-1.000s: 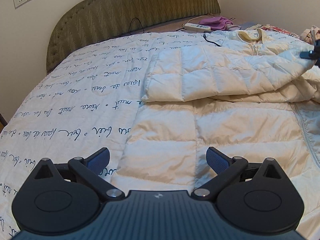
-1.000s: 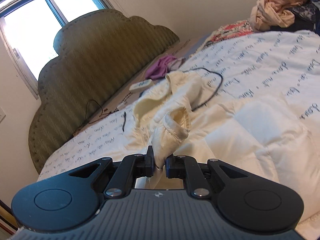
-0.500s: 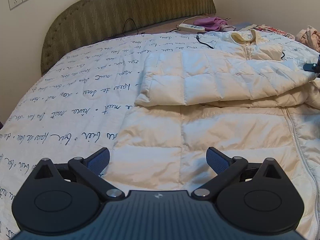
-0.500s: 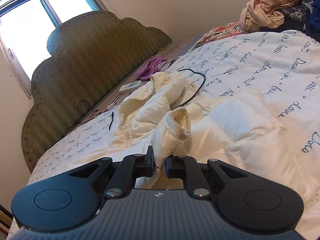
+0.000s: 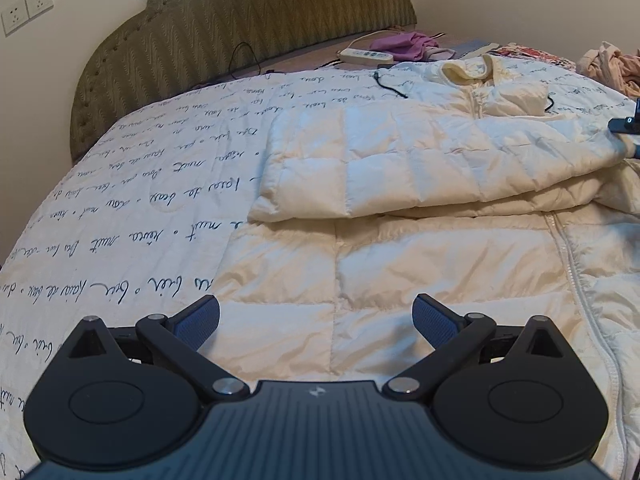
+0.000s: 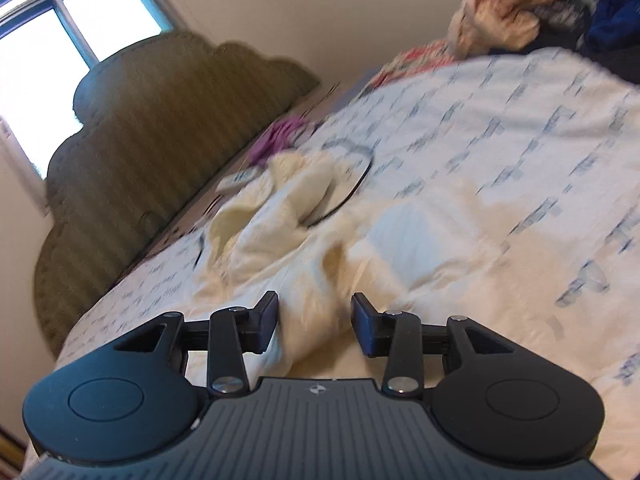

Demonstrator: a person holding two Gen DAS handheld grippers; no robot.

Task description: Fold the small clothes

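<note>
My left claw (image 5: 316, 318) stands wide open over the cream padded jacket (image 5: 400, 264), gripping nothing. The jacket lies flat on the bed quilt (image 5: 140, 200) — one sleeve (image 5: 420, 160) folded across it. My right claw (image 6: 314, 322) is opening, jacket fabric loose between its pads.

Jacket (image 5: 400, 152): cream quilted puffy cloth, faint sheen. Bed cover (image 5: 160, 200): matt stitched cloth, printed script. Headboard (image 5: 240, 20): olive woven upholstery. Left tool (image 5: 316, 320): matt black plastic, blue textured pads, shiny metal pivots.
</note>
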